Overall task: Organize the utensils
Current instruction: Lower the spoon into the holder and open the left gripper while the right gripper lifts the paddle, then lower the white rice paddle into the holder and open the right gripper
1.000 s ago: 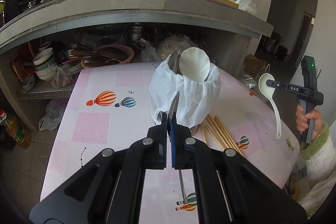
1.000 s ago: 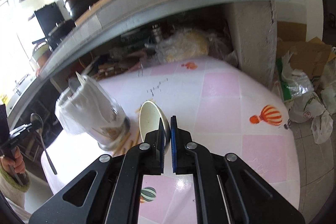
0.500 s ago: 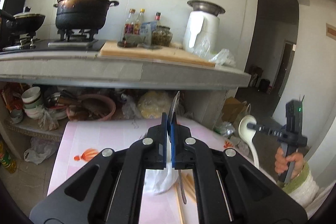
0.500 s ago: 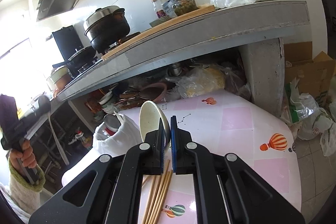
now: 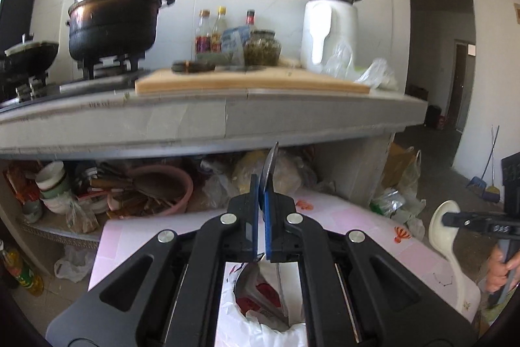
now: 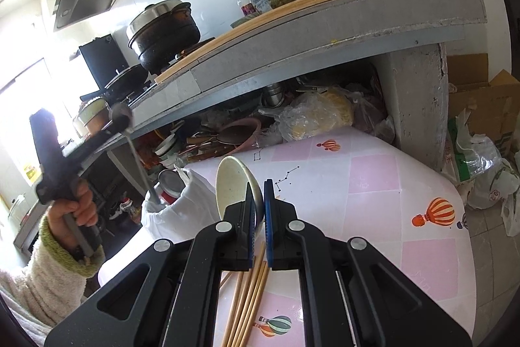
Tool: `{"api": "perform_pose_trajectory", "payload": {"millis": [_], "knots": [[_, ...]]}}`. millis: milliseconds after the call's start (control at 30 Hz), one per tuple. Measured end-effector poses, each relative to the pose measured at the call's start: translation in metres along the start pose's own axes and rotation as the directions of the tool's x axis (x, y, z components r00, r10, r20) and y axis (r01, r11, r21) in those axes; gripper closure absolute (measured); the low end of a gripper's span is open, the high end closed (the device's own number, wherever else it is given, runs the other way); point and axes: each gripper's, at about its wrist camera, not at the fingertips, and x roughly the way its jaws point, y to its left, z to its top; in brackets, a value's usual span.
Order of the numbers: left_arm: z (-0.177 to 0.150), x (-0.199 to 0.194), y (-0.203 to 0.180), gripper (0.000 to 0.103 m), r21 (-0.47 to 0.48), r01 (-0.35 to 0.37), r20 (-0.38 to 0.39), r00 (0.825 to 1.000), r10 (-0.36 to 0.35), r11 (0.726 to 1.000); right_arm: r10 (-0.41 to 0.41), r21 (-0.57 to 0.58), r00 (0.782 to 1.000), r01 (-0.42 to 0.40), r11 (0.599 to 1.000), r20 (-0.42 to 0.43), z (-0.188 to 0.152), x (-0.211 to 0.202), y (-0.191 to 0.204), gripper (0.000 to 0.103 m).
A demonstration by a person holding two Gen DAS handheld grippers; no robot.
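**Lower the metal spoon handle-first into the bag-lined holder**

Your left claw [image 5: 261, 217] is clamped on the metal spoon [image 5: 270, 166], bowl pointing up and ahead of the fingertips, handle hanging down behind them toward the holder [image 5: 260, 308] directly below. In the right wrist view the handle tip sits right at the holder's mouth [image 6: 169, 184]. Keep the spoon near vertical, bring the tip inside the rim before you let the fingers part, and avoid snagging the loose white plastic lining, which looks likely to catch or fold inward.

Your right claw [image 6: 259, 213] is closed on the white ceramic spoon [image 6: 235, 184], its pale, deep bowl standing just ahead of the fingertips. Hold it off to the right of the holder until the left is clear.

The chopsticks [image 6: 250, 291] lie on the pink surface [image 6: 373, 178] beneath the right claw, apparently still to be gathered.
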Motion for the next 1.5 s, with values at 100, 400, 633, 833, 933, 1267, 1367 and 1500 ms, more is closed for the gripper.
{"api": "perform_pose_trajectory", "payload": {"millis": [100, 400, 633, 833, 933, 1267, 1367, 1500], "knots": [[-0.015, 0.017, 0.005, 0.101, 0.016, -0.029, -0.024, 0.999, 0.030, 0.999, 0.001, 0.002, 1.000, -0.001, 1.000, -0.009, -0.001, 0.003, -0.002, 0.098], [-0.047, 0.030, 0.008, 0.101, 0.058, -0.035, -0.083, 0.996, 0.040, 0.998, 0.001, 0.004, 1.000, 0.000, 1.000, -0.019, -0.002, 0.007, -0.001, 0.098], [-0.063, 0.033, 0.012, 0.097, 0.032, -0.014, -0.143, 0.990, 0.018, 0.999, -0.007, -0.012, 1.000, 0.007, 1.000, -0.025, 0.000, 0.007, 0.004, 0.098], [-0.064, 0.024, 0.014, 0.075, 0.013, -0.008, -0.139, 0.990, 0.009, 1.000, 0.002, -0.038, 1.000, -0.002, 0.999, -0.008, 0.012, 0.005, 0.015, 0.098], [-0.062, 0.013, 0.017, 0.067, -0.005, -0.009, -0.119, 0.993, 0.008, 1.000, 0.029, -0.052, 1.000, -0.028, 0.998, 0.004, 0.022, 0.008, 0.024, 0.098], [-0.071, -0.052, 0.041, 0.048, -0.117, -0.033, -0.058, 0.998, 0.026, 0.993, 0.208, -0.195, 0.970, -0.181, 0.964, 0.129, 0.090, 0.033, 0.095, 0.097], [-0.082, -0.074, 0.047, 0.044, -0.129, -0.054, -0.053, 0.997, 0.048, 0.990, 0.244, -0.254, 0.958, -0.201, 0.946, 0.148, 0.104, 0.055, 0.117, 0.097], [-0.099, -0.097, 0.056, 0.040, -0.138, -0.089, -0.069, 0.994, 0.080, 0.986, 0.275, -0.309, 0.950, -0.221, 0.925, 0.146, 0.112, 0.094, 0.135, 0.097]]}}
